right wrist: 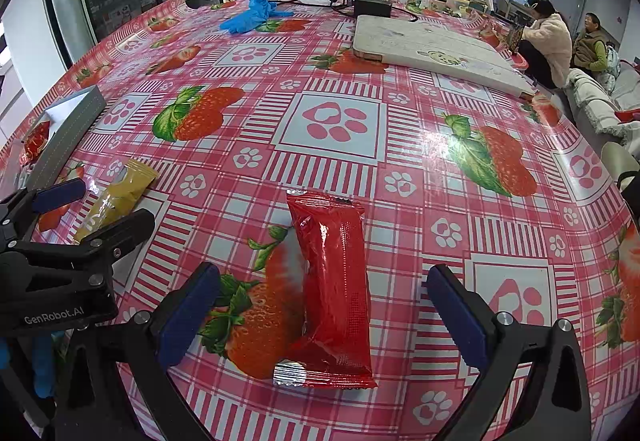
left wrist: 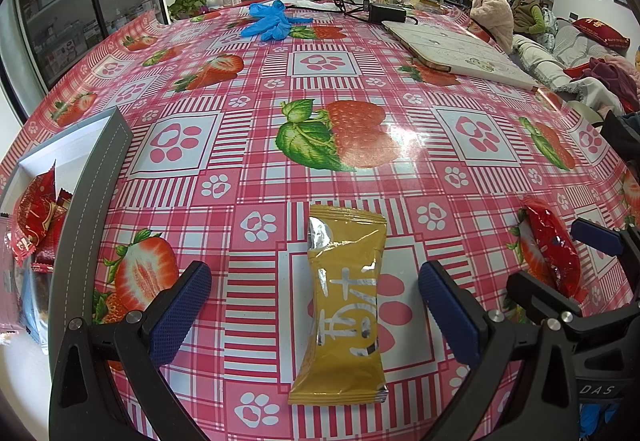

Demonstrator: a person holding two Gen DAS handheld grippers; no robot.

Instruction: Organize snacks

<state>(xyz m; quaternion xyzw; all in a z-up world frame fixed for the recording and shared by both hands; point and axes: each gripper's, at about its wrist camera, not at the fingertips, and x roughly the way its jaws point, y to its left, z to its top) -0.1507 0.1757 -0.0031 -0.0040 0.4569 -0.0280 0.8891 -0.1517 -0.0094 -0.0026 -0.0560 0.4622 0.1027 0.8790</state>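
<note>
On glossy tablecloth [left wrist: 360,81], crinkly yellow packet [left wrist: 344,305], shiny red packet [right wrist: 336,293]

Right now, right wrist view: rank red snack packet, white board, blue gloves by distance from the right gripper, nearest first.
1. Red snack packet: lying between the open fingers of the right gripper, right in front.
2. White board: flat on the tablecloth, well ahead and to the right.
3. Blue gloves: near the far edge, ahead and to the left, slightly beyond the board's near edge.

Left hand-held gripper [left wrist: 316,311] and right hand-held gripper [right wrist: 324,315] hover side by side, jaws spread wide
</note>
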